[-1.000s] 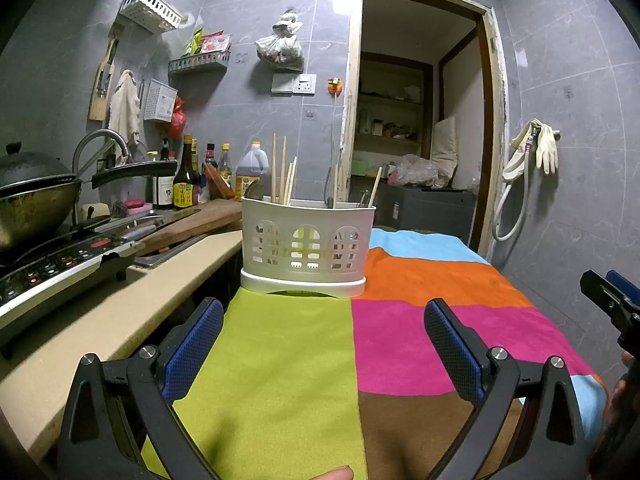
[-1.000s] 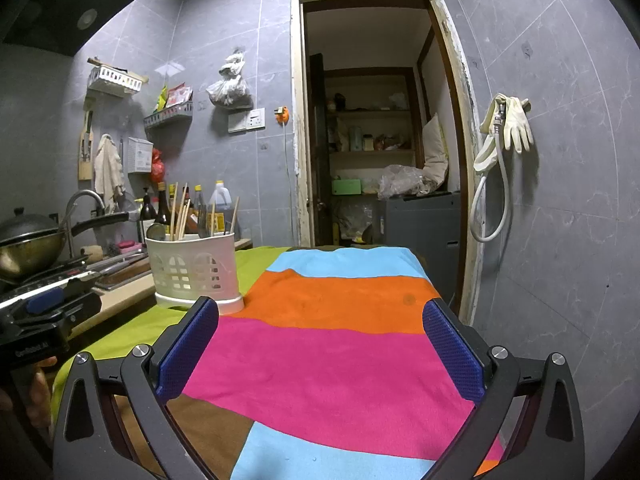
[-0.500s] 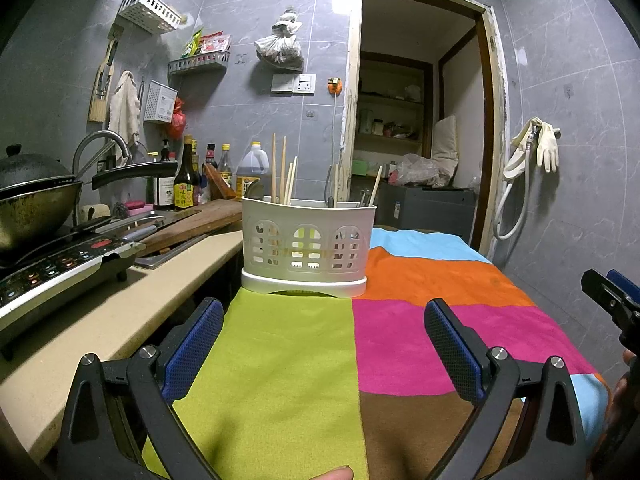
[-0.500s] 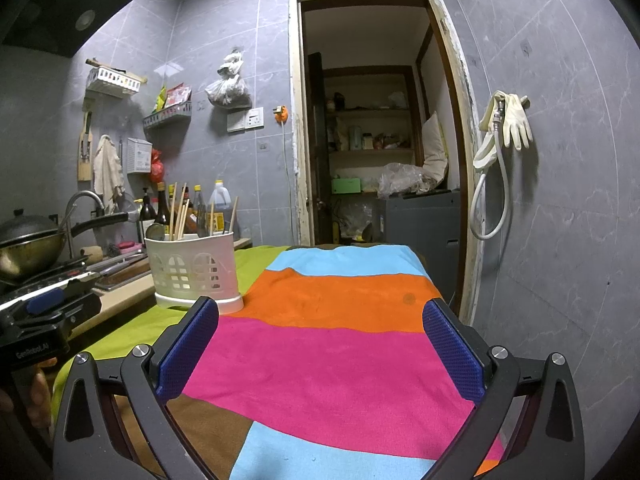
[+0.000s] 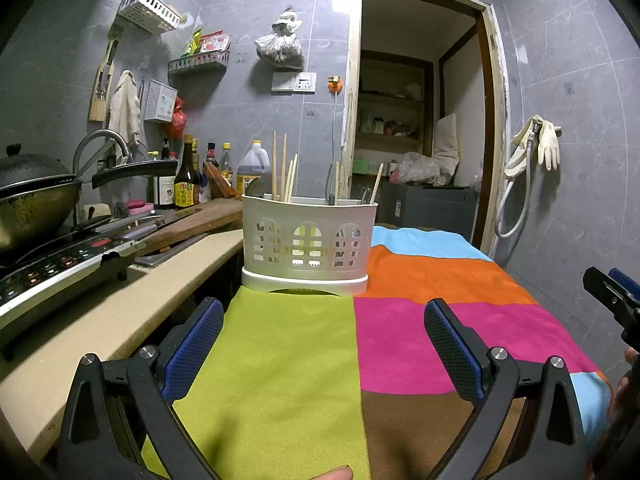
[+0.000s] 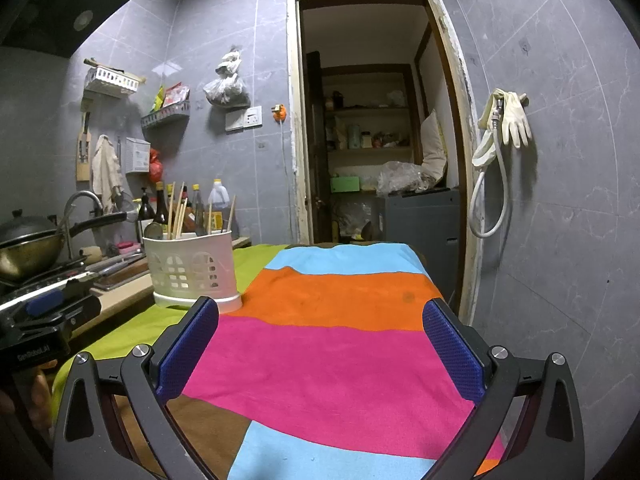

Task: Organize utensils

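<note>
My left tongs [image 5: 323, 344] hang wide apart over the patchwork cloth [image 5: 288, 360] on the desk, gripping nothing. Straight ahead of them the white utensil caddy [image 5: 308, 248] stands upright on the cloth's far green corner, chopsticks [image 5: 282, 172] poking up out of it, a spoon [image 5: 254, 189] at its left end. My right tongs [image 6: 320, 344] are spread just as wide and empty, to the right of the caddy, over the pink patch. Left of the caddy, a wok [image 5: 32, 200] sits on the cooktop [image 5: 60, 264].
</note>
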`<move>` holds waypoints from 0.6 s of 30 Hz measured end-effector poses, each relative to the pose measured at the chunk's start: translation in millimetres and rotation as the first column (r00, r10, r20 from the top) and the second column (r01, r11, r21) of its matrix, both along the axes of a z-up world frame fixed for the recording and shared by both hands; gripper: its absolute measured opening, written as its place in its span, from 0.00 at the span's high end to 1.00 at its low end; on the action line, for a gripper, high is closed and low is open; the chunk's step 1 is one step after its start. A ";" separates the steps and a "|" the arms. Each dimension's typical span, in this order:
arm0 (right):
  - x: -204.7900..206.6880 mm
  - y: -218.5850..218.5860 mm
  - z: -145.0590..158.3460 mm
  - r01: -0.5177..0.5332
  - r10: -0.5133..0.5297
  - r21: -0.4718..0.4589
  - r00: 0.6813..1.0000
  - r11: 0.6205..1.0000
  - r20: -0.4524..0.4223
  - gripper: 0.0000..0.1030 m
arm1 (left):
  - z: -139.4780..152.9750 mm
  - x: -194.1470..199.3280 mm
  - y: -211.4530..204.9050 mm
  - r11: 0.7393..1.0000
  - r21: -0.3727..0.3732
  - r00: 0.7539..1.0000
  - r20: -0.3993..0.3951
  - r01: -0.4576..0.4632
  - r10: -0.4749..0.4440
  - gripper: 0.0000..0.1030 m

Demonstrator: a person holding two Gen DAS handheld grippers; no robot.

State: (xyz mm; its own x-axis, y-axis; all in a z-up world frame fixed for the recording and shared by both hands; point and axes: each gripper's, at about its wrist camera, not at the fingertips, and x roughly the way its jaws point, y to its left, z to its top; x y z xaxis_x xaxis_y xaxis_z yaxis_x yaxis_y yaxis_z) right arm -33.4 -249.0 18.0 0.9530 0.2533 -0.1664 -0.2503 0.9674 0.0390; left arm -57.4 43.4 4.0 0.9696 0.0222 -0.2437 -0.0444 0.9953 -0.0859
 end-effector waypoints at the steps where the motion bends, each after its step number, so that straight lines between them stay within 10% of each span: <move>1: -0.1 0.3 -0.1 -0.001 0.001 -0.001 1.000 1.000 -0.002 0.00 | 0.2 -0.1 0.4 1.000 0.000 1.000 -0.001 0.000 0.000 0.04; 18: -0.1 0.6 -0.2 0.000 0.000 0.000 1.000 1.000 -0.003 0.00 | -3.8 4.0 5.3 1.000 -0.001 1.000 -0.002 0.001 -0.001 0.04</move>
